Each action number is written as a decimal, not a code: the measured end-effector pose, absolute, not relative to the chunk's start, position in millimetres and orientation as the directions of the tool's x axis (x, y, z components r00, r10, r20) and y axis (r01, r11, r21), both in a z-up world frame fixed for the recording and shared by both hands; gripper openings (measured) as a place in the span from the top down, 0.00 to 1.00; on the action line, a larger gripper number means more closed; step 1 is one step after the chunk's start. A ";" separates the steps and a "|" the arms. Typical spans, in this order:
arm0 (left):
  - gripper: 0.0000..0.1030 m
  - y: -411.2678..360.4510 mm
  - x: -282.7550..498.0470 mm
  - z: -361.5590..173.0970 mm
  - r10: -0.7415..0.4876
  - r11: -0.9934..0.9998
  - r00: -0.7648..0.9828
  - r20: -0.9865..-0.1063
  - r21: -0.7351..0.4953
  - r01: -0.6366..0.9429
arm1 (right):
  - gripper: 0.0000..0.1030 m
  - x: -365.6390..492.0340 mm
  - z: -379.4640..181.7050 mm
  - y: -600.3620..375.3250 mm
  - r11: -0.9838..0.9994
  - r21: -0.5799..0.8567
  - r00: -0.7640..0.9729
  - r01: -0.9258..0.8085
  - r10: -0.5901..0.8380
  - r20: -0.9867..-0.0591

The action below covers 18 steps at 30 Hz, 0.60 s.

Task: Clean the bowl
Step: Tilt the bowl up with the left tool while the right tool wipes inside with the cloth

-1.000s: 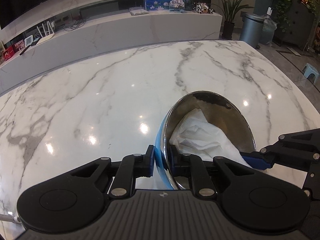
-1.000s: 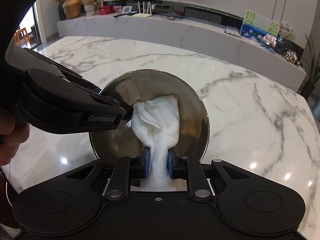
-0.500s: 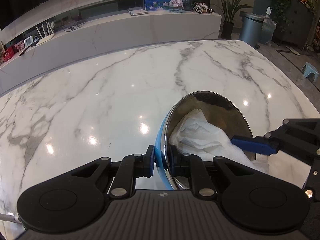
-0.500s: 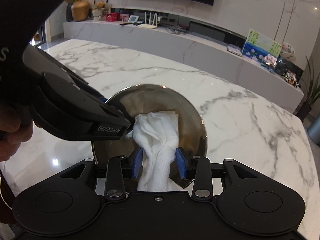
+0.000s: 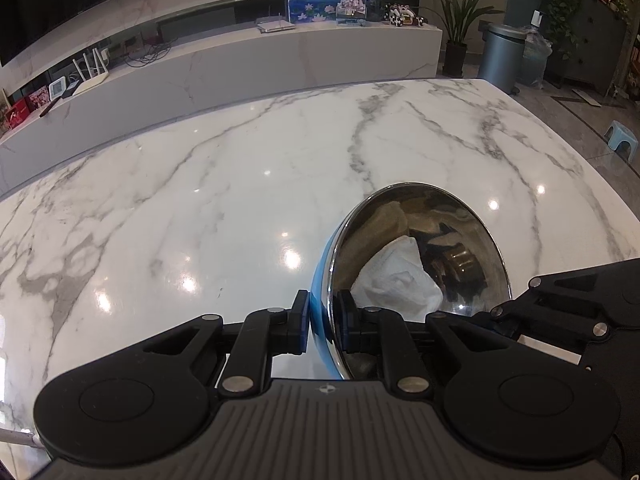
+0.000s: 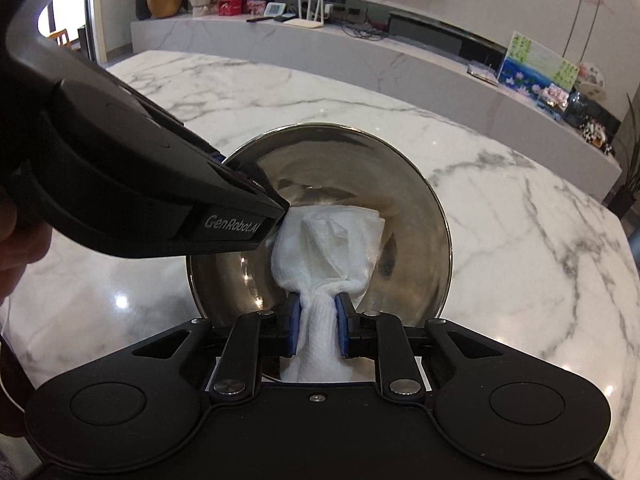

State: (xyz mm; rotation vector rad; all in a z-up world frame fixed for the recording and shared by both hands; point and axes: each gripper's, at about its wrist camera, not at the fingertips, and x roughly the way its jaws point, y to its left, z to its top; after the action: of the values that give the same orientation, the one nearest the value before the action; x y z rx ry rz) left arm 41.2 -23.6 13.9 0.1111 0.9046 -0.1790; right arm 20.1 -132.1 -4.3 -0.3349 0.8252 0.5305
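Two grippers mid-clean: left gripper (image 5: pixel 324 320) clamps the bowl (image 5: pixel 420 248) rim, right gripper (image 6: pixel 318 328) pinches a cloth (image 6: pixel 324 248) inside; wiping seems unfinished.

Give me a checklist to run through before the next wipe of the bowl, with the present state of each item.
1. Left gripper clamped on the bowl rim, one finger outside, one inside: ok.
2. Right gripper shut on the cloth: ok.
3. Cloth touching the bowl's inner wall: ok, it is bunched against the inside.
4. Bowl tilted with its opening facing the right gripper: ok.
5. Dirt left inside the bowl: cannot tell; the steel shows only reflections.
6. Bowl resting on the table or lifted off it: cannot tell.
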 end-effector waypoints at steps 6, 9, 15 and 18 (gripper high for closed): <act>0.87 -22.7 39.9 13.2 -0.109 0.980 0.604 -0.790 0.016 0.197 | 0.83 22.0 -4.0 -134.3 0.834 -0.049 0.554 -0.550 0.321 -0.769; 0.86 -20.8 39.6 11.3 -0.116 0.982 0.597 -0.794 -0.001 0.189 | 0.83 21.4 -3.5 -134.7 0.837 -0.041 0.552 -0.546 0.322 -0.769; 0.81 -17.6 38.6 6.1 -0.143 0.983 0.556 -0.818 -0.051 0.177 | 0.83 26.8 -2.6 -138.9 0.856 0.006 0.540 -0.517 0.331 -0.774; 0.80 -17.8 35.9 5.6 -0.143 0.983 0.552 -0.821 -0.052 0.178 | 0.83 26.7 -2.7 -139.1 0.861 0.012 0.537 -0.509 0.328 -0.777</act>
State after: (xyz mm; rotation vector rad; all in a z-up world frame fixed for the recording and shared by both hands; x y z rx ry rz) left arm 35.9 -17.8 5.6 0.0386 0.9672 -0.1900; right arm 26.7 -139.1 -2.7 -0.2266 0.8713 0.5032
